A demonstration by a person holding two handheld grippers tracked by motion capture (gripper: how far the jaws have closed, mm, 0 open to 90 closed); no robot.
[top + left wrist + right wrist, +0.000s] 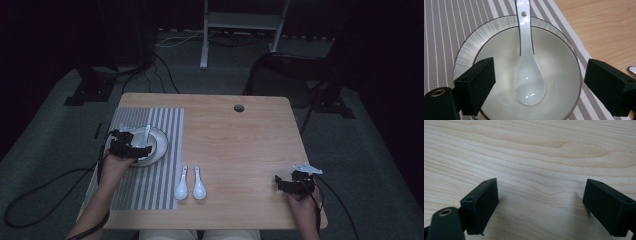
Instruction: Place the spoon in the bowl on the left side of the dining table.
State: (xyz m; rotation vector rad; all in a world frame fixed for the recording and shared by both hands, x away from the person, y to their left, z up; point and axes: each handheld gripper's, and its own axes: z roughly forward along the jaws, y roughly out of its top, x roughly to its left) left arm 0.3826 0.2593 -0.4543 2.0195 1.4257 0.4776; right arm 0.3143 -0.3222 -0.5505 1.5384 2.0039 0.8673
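- A person sits at a wooden table [240, 145] in a dim room, with a gripper in each hand.
- The left gripper [131, 145] hangs over a white bowl [161, 145] at the left side of the table.
- The bowl stands on a striped mat [150, 190] that covers the table's left part.
- A white spoon [527, 72] lies in the bowl, its scoop on the bowl's floor and its handle leaning up over the far rim.
- In the left gripper view the spoon's handle has a small hole near its tip, and the tip reaches past the rim over the mat.
- The left gripper's jaws stand wide apart, one on each side of the spoon's scoop, and touch neither the spoon nor the bowl; they hold nothing.
- Two more white spoons [190, 186] lie side by side on the bare wood just right of the mat, scoops toward the person.
- The right gripper [286, 184] is near the table's right front corner, well apart from the bowl and the spoons.
- In the right gripper view its jaws are spread wide over plain wood, with nothing between them.
- A small round hole [239, 108] sits near the table's far edge.
- Cables trail from both grippers down off the table.
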